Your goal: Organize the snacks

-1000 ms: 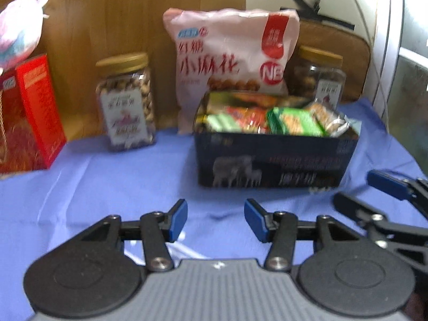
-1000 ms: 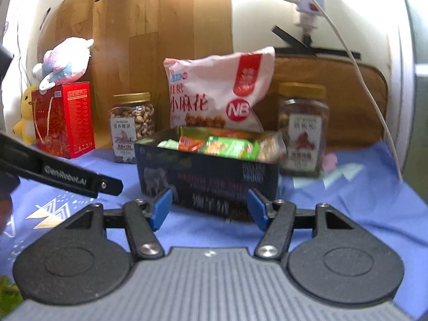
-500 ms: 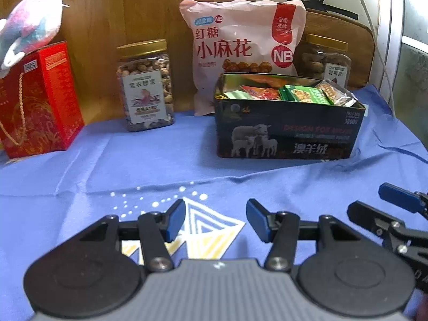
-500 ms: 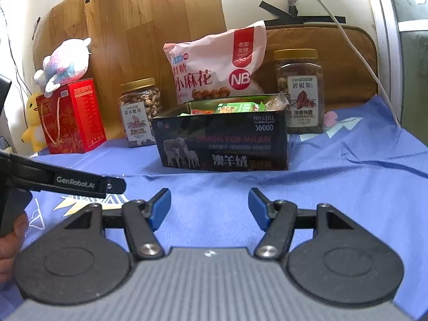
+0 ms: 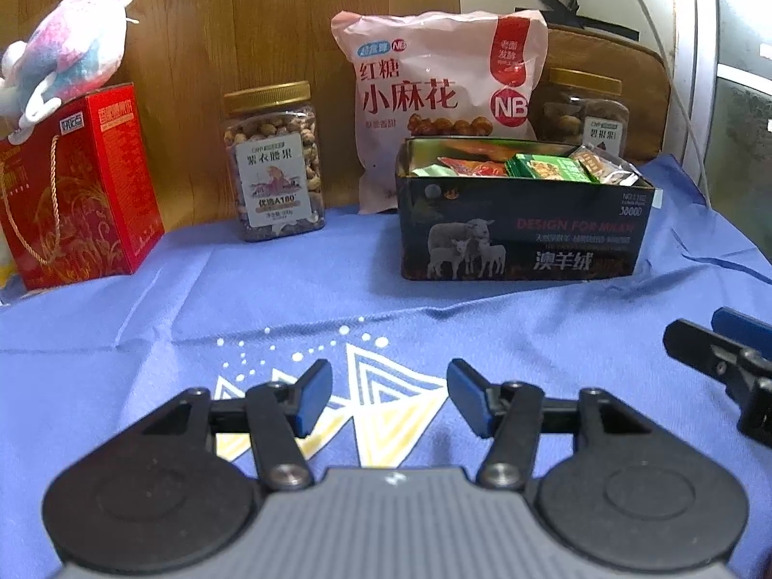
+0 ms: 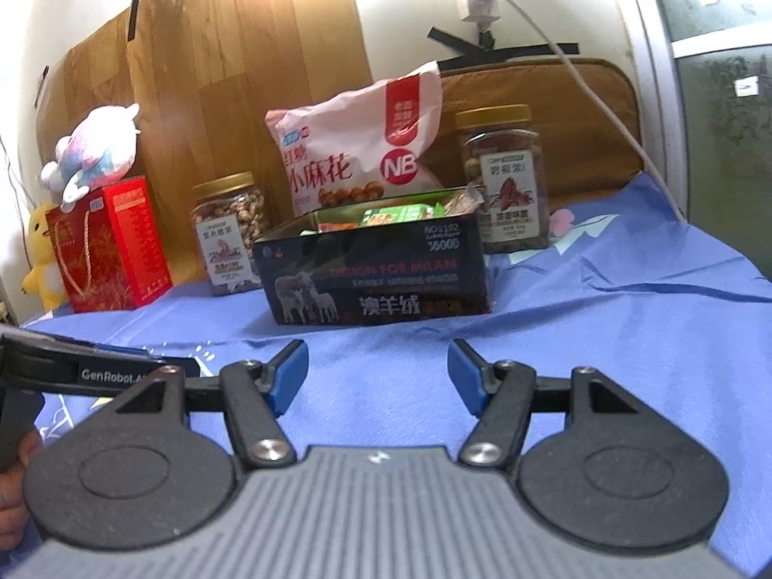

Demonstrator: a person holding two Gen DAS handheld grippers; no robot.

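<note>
Snacks look sorted

Dark rectangular tin (image 5: pixel 523 236) sits packed with packets; left gripper (image 5: pixel 389 398) and right gripper (image 6: pixel 378 376) hang wide open, empty, apparently finished.

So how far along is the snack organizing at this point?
Done: small snack packets fill the open tin box. In hand: nothing; left hand-held gripper and right hand-held gripper hang open above the blue cloth. No loose packets show, so it looks nearly finished.
</note>
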